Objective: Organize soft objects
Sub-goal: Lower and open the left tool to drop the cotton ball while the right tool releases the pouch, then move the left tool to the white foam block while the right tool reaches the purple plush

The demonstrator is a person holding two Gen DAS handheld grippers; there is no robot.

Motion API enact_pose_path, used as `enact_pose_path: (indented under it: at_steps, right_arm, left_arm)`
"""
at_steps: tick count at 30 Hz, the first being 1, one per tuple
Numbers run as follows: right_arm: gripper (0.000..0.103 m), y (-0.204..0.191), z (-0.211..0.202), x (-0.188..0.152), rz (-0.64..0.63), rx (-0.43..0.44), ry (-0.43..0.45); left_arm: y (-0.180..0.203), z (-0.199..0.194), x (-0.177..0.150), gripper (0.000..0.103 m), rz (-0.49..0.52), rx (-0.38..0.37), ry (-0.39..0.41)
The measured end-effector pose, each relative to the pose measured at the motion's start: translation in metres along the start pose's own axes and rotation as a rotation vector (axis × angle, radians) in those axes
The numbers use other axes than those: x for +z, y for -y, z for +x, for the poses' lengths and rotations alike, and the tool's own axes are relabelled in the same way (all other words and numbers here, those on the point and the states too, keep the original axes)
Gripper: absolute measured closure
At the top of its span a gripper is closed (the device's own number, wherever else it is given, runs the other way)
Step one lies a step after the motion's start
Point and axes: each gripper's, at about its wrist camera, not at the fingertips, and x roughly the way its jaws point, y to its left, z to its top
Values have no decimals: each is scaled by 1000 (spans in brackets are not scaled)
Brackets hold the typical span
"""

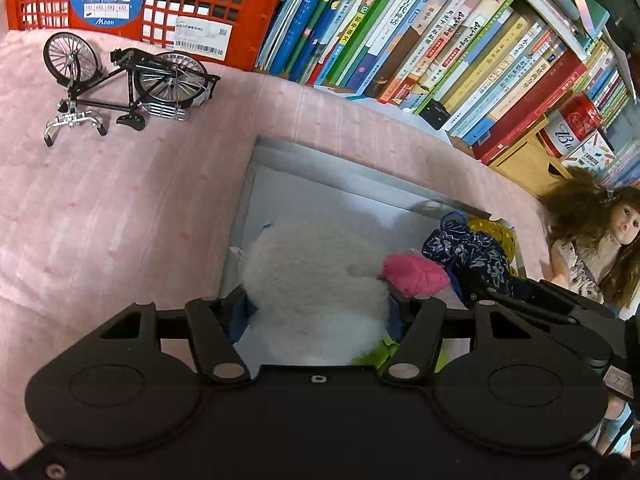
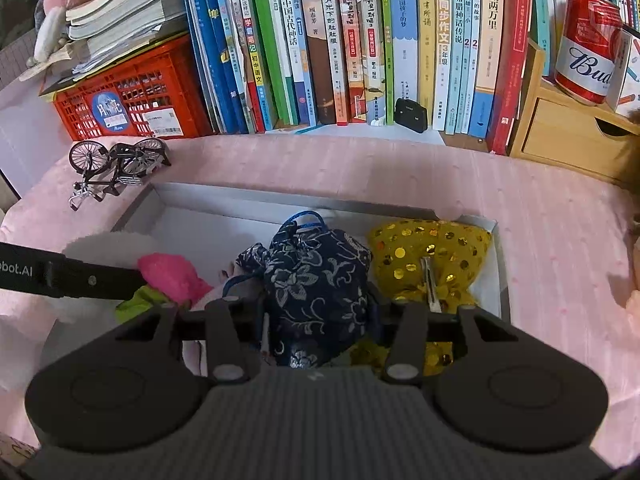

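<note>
A shallow white box [image 1: 320, 168] [image 2: 208, 200] lies on the pink cloth. My left gripper [image 1: 318, 312] is closed around a white fluffy plush [image 1: 316, 280] over the box's left part. A pink knitted piece [image 1: 414, 274] [image 2: 172, 274] sits on the plush's right side. My right gripper [image 2: 318, 312] is closed around a navy floral drawstring pouch [image 2: 320, 280] [image 1: 468, 252] in the middle of the box. A gold sequin pouch [image 2: 430, 256] lies in the box's right end. The left gripper's finger [image 2: 80, 276] reaches in from the left in the right wrist view.
A model bicycle [image 1: 124, 80] [image 2: 116, 166] lies on the cloth left of the box. A red crate [image 1: 160, 4] and a row of books [image 2: 360, 40] stand behind. A doll [image 1: 600, 248] lies at the right. A red can [image 2: 588, 64] stands on a wooden drawer box [image 2: 568, 136].
</note>
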Motion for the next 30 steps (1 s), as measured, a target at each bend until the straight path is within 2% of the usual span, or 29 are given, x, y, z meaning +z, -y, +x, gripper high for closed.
enact_pose_path:
  at_steps: [2, 4, 8, 14, 20, 22, 27, 30]
  right_arm:
    - [46, 0, -1, 0, 1, 1, 4]
    - [37, 0, -2, 0, 1, -1, 5]
    - [35, 1, -7, 0, 7, 1, 5]
    - [27, 1, -20, -2, 21, 13, 22]
    - [21, 1, -45, -7, 45, 32, 55]
    - [20, 3, -58, -10, 64, 64, 72]
    - [17, 4, -90, -22, 77, 111, 112]
    - [15, 3, -107, -32, 73, 110, 111]
  left_arm:
    - [-1, 0, 0, 41, -6, -3, -4]
    - [-2, -1, 0, 37, -11, -1, -8]
    - [-2, -5, 0, 29, -12, 11, 0]
    - [2, -17, -3, 23, 8, 15, 18]
    - [15, -40, -14, 20, 99, 32, 83]
    - [21, -50, -19, 19, 137, 44, 113]
    - [33, -76, -39, 16, 240, 84, 202]
    - [37, -92, -54, 14, 292, 96, 247]
